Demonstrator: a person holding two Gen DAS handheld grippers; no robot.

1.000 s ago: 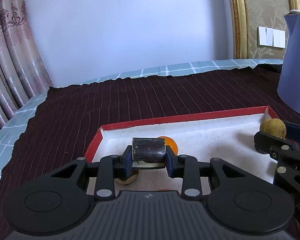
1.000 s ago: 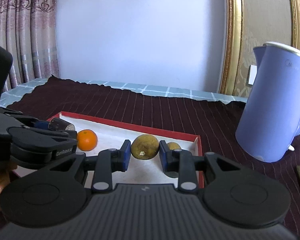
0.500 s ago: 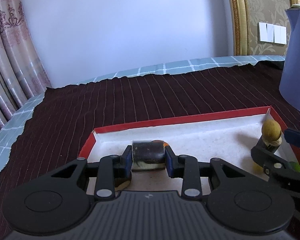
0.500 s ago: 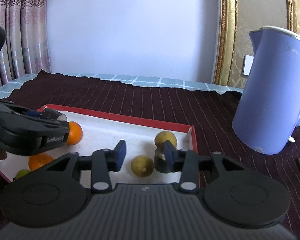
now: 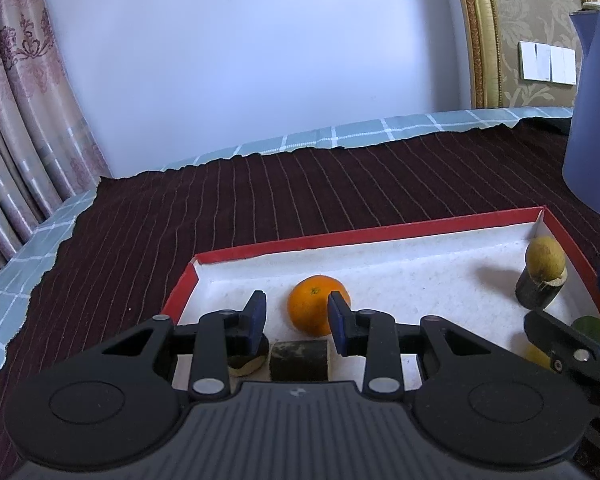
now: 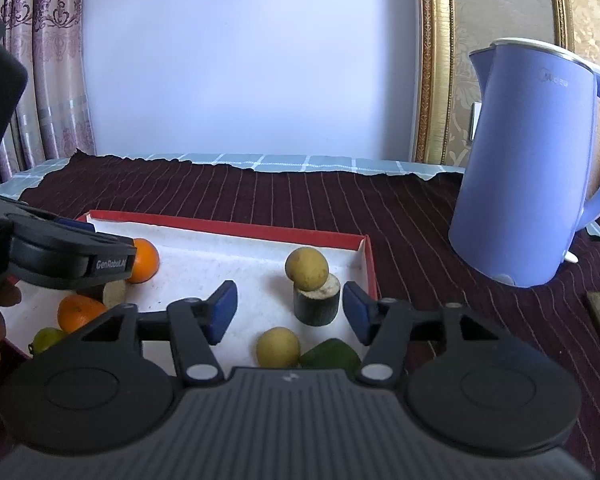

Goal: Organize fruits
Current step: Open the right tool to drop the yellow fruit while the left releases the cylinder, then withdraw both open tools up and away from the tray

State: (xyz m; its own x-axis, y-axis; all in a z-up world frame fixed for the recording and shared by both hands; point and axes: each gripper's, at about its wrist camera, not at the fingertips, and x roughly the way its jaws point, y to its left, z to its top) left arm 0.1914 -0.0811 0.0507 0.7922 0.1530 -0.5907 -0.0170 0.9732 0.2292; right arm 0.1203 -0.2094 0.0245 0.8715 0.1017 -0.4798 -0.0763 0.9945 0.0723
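Inside red tray (image 6: 362,258): oranges (image 6: 142,260), yellow fruit (image 6: 306,268) atop stub; right jaws opening, left jaws apart, empty.

Red-rimmed white tray (image 6: 228,227), lavender kettle (image 6: 524,184)

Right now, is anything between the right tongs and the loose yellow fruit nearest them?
Nothing visible does. The yellow fruit lies bare just before the right tongs, whose jaws are opening, gripping nothing. A green fruit sits against its right side; a stump stands behind.
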